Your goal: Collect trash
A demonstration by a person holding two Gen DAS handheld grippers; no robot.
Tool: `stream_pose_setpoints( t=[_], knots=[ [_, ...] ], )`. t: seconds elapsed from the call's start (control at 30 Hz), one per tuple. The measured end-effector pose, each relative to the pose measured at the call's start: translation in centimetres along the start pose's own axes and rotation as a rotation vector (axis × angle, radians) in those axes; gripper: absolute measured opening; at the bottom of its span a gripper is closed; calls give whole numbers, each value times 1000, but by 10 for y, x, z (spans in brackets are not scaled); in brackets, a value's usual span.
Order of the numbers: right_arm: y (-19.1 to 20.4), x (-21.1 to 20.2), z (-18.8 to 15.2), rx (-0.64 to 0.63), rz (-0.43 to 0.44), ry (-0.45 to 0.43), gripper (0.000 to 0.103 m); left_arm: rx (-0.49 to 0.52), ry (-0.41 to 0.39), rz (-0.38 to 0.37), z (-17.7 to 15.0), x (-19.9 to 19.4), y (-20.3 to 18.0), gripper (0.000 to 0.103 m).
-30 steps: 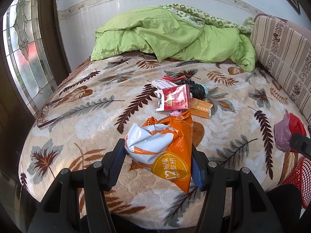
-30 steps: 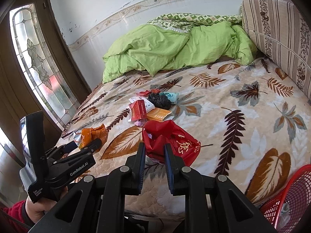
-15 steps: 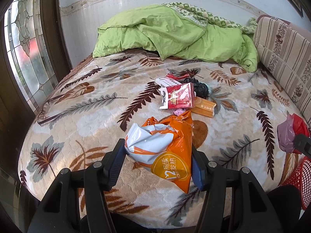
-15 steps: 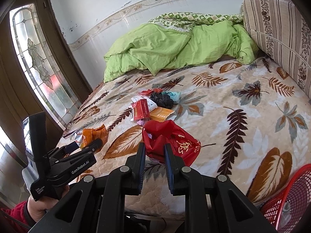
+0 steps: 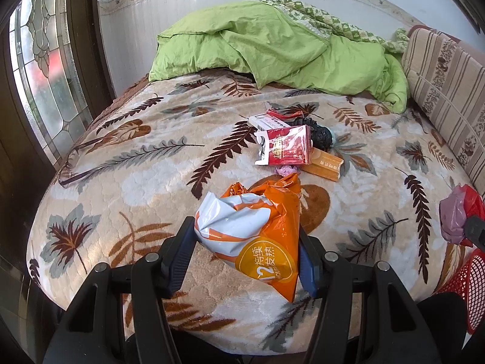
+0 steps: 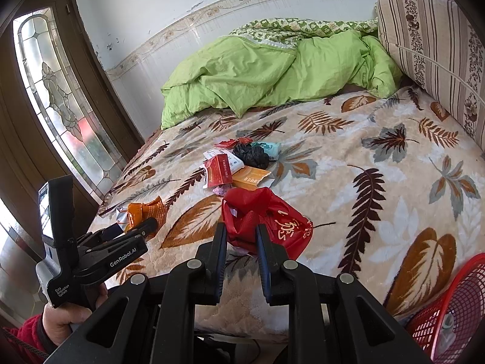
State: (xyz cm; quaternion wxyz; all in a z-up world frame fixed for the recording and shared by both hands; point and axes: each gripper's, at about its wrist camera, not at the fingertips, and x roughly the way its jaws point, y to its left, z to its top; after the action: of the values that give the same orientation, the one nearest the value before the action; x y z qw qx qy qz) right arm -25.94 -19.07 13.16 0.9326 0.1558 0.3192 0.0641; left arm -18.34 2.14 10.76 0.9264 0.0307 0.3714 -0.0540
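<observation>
At the left, beyond the bed's left edge, a patterned glass door (image 6: 65,112) was seen. A hand (image 6: 65,318) in a red sleeve was seen holding the left gripper (image 5: 245,254) near the front left corner of the bed (image 5: 127,194). An orange and white wrapper (image 5: 257,233) was clamped between its two pads, and it hung just above the leaf-patterned blanket near the front edge.

Toward the middle of the bed a small heap of trash was found: a red cigarette pack (image 5: 288,148), opened at its left end, with what it held not to be made out; a white carton (image 5: 268,121) behind it; a yellow box (image 5: 326,165) touching its right side; and a crumpled black bag (image 5: 321,133) behind that.

A green duvet (image 6: 266,75) was piled along the far edge, by the wall.

Nearer the front edge, right of the heap, a red plastic bag (image 6: 272,221) was pinched in the right gripper (image 6: 241,242), whose fingers were drawn tightly together on it. The bag's contents could not be seen.

A striped cushion (image 6: 436,45) was propped along the right edge. Below the front right corner a red mesh basket (image 6: 448,312) was seen, with one small pale item inside that could not be identified.
</observation>
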Motion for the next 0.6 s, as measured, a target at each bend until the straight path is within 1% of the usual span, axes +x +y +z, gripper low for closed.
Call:
stream_pose_setpoints(
  t=[0.17, 0.3, 0.43, 0.47, 0.53, 0.6],
  knots=[
    [-5, -1, -2, 14, 1, -4, 20, 4, 1, -4, 1, 0, -2, 59],
    [-14, -7, -2, 34, -9, -12, 20, 12, 11, -45, 0, 0, -9, 59],
    [-32, -20, -1, 81, -34, -25, 20, 66, 13, -114, -1, -5, -32, 59],
    [-41, -26, -1, 102, -44, -30, 20, 95, 6, -146, -1, -9, -43, 59],
    [-59, -40, -4, 144, -74, -44, 20, 140, -5, -187, 0, -15, -60, 59],
    [-77, -54, -6, 184, -105, -58, 20, 192, -19, -249, 1, -23, -82, 59]
  ],
)
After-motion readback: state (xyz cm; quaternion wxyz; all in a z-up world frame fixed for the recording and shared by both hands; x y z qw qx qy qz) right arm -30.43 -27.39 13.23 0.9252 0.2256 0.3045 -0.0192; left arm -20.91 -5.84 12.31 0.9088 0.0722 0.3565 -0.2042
